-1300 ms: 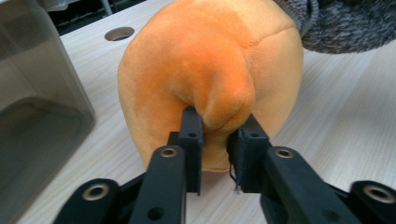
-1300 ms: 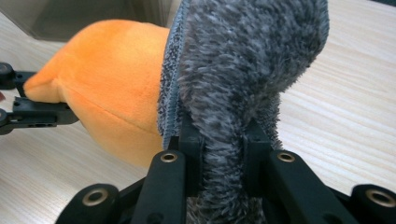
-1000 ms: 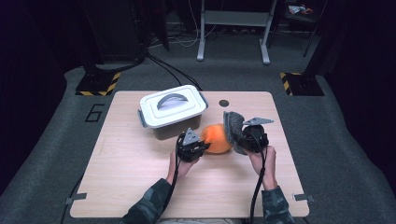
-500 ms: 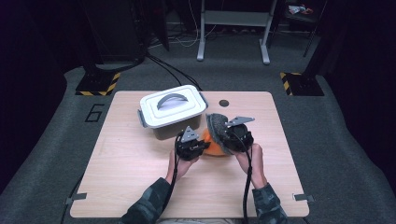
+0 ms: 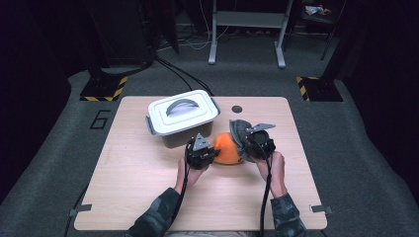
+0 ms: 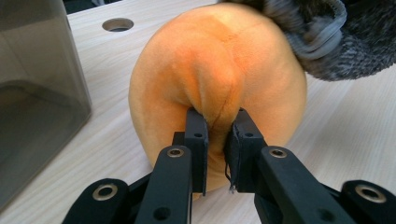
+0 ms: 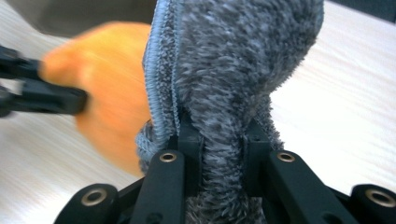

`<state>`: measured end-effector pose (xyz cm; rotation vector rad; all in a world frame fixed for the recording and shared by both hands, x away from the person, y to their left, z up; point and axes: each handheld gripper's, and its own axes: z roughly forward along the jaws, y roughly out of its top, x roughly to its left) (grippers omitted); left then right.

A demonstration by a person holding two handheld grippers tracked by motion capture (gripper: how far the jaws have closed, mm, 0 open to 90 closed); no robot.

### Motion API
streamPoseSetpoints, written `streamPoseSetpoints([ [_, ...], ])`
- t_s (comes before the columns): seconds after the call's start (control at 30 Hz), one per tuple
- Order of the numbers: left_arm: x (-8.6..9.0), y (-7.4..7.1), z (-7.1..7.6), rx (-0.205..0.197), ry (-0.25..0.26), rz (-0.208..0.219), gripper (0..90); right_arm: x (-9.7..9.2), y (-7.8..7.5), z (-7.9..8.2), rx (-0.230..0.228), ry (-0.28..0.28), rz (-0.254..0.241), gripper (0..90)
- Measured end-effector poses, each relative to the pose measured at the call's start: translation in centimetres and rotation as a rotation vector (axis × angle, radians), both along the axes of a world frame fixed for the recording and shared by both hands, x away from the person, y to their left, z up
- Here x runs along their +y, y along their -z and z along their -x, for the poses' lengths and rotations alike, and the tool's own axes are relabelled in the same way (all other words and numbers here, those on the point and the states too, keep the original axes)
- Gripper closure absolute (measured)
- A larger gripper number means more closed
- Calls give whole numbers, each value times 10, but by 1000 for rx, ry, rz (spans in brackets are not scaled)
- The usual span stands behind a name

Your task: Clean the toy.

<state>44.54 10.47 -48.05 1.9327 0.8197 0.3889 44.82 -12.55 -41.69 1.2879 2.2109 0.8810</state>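
Note:
An orange plush ball (image 5: 227, 148) rests on the wooden table (image 5: 128, 182) between my two grippers. My left gripper (image 5: 210, 154) is shut on a pinched fold of the orange plush ball (image 6: 219, 88); both pads press into the fabric. My right gripper (image 5: 243, 144) is shut on a fuzzy grey cloth (image 5: 239, 131), which stands up from its jaws and leans against the ball's right side. In the right gripper view the grey cloth (image 7: 224, 74) has a pale blue hem and hides much of the orange ball (image 7: 112, 93) behind it. The left gripper's jaws (image 7: 42, 95) show blurred at the left.
A white lidded box with a grey handle (image 5: 182, 114) stands just behind the ball, its smoky wall (image 6: 32, 93) close on the left of the left gripper. A round hole (image 5: 236, 109) sits in the table near the far edge. Bare tabletop lies left and front.
My right gripper has carried the grey cloth leftward, from a small gap beside the ball to up against it. The left gripper has held still on the ball.

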Motion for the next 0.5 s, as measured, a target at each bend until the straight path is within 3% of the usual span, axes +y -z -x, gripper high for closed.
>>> streamPoseSetpoints([
  [0.5, 0, 1, -1, 2, 0, -3, 796, -29, 30, -18, 82, 61, -32, 749],
])
